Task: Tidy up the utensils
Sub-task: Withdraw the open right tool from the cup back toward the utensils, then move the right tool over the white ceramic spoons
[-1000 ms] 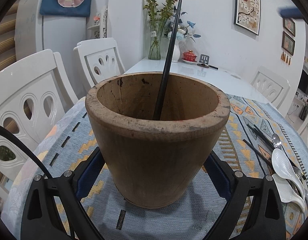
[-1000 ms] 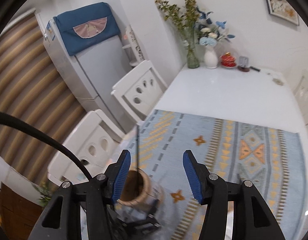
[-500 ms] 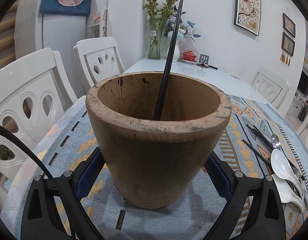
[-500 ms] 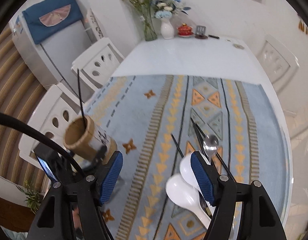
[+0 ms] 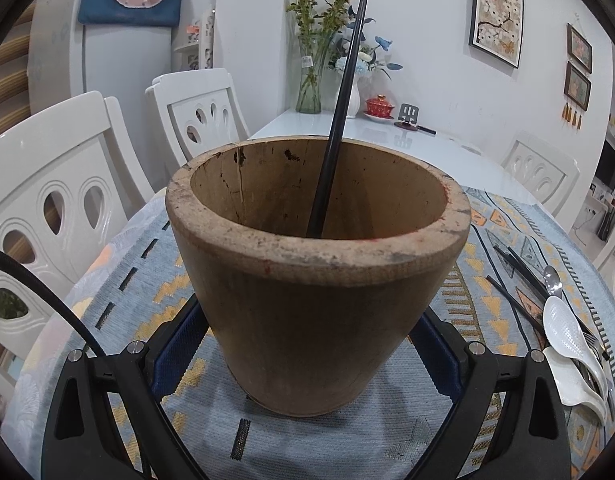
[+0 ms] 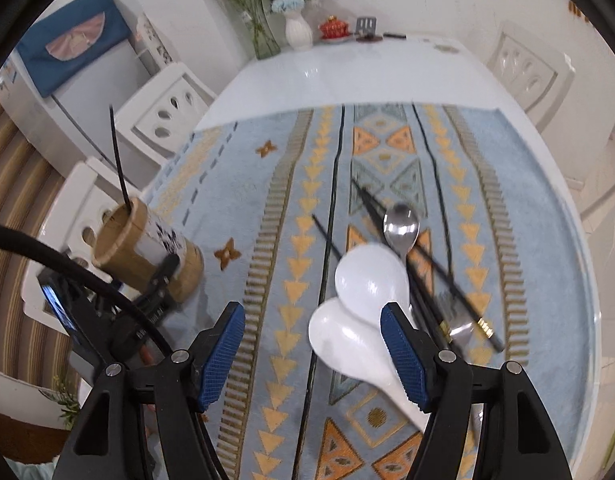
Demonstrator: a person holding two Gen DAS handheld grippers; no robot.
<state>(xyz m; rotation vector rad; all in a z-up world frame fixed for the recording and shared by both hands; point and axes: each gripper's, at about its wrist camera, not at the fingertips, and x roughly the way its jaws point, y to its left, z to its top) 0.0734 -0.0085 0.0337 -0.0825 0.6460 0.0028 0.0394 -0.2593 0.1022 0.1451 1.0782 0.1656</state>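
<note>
Two white spoons [image 6: 359,304] now under right claw [image 6: 313,354], which dropped in, widened, empty. Left claw [image 5: 307,360] unchanged, clamped on wooden holder [image 5: 315,308]; one chopstick [image 5: 339,120] inside.

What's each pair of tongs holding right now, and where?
Left tongs clamp the wooden cup low on its sides. Right tongs: open, nothing held.

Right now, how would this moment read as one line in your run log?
left tongs: gripping wooden cup | one chopstick inside | right tongs: open above white spoons
</note>
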